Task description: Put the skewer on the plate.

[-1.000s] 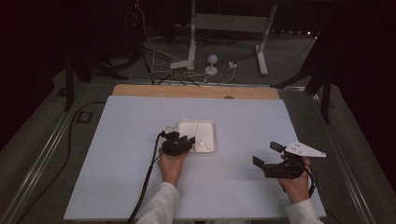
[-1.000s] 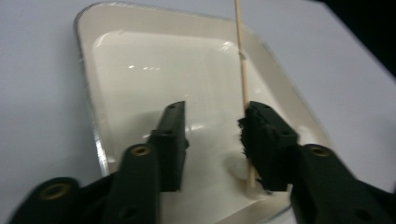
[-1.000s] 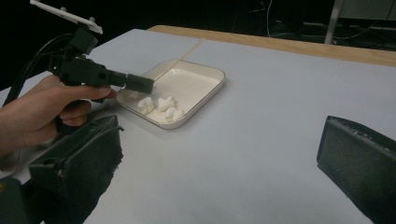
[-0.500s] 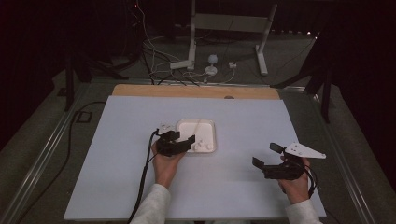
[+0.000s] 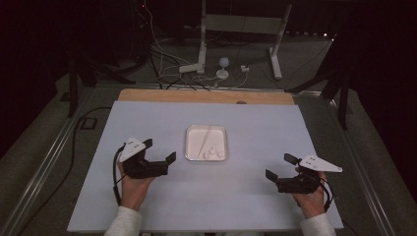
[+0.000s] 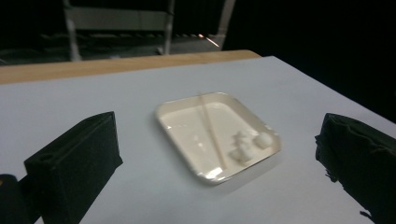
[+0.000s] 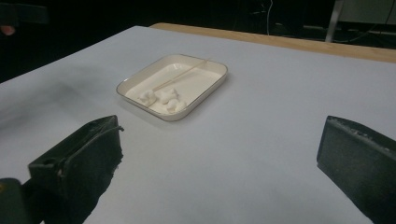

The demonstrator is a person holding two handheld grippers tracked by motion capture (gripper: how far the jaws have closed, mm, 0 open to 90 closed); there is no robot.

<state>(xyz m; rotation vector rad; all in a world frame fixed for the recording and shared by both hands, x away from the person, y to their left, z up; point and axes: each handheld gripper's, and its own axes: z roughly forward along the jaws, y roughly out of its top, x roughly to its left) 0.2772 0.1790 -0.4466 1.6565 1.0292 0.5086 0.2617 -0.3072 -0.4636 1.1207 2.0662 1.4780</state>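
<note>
The high view looks down and forward at your table (image 5: 162, 123) from above you. Your two gripper views sit low and close (one from each side), both facing the white tray (image 6: 187, 109).

The pale surface (image 5: 147, 123) has a bare wooden strip (image 5: 206, 96) along its far edge. Beyond it on the grey floor (image 5: 305, 73) stands a white metal stand (image 5: 236, 29), with tangled cables (image 5: 167, 73) and a small round white device (image 5: 223, 63) beside its feet.
</note>
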